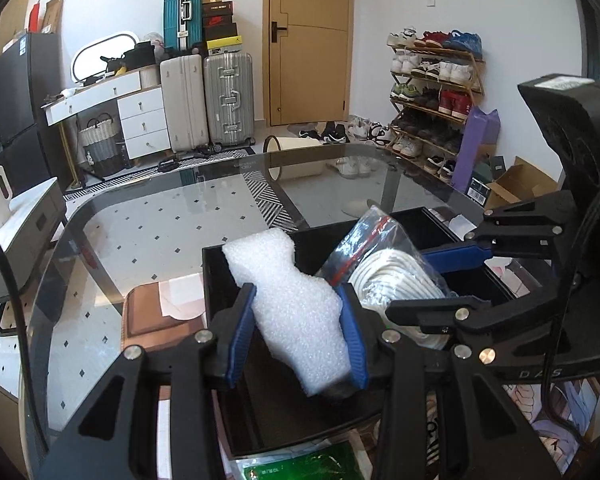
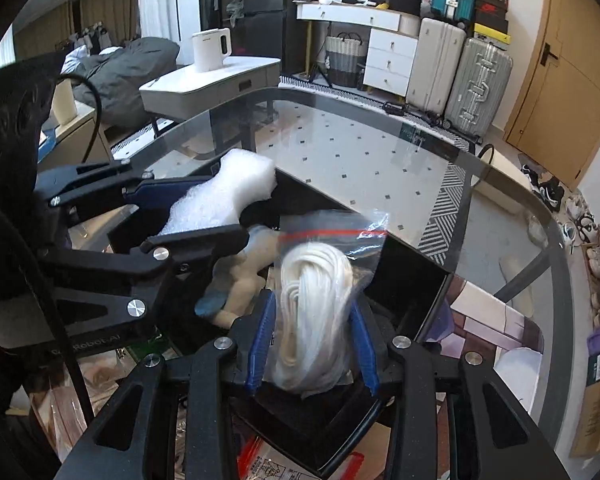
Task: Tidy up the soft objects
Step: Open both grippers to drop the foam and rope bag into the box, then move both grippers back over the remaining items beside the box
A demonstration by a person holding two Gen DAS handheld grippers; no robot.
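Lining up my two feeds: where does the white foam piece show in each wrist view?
Left wrist: white foam piece at lower centre, clamped in the left hand-held gripper, over the black box.
Right wrist: the foam sits left of centre, upper middle.
Shared landmark: the bagged white rope, beside the foam.

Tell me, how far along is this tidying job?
Partly done. A plush toy already lies in the black bin. In hand: the left tool grips white foam, the right tool a bagged rope coil, both over the bin. Left: releasing them; other packets remain outside.
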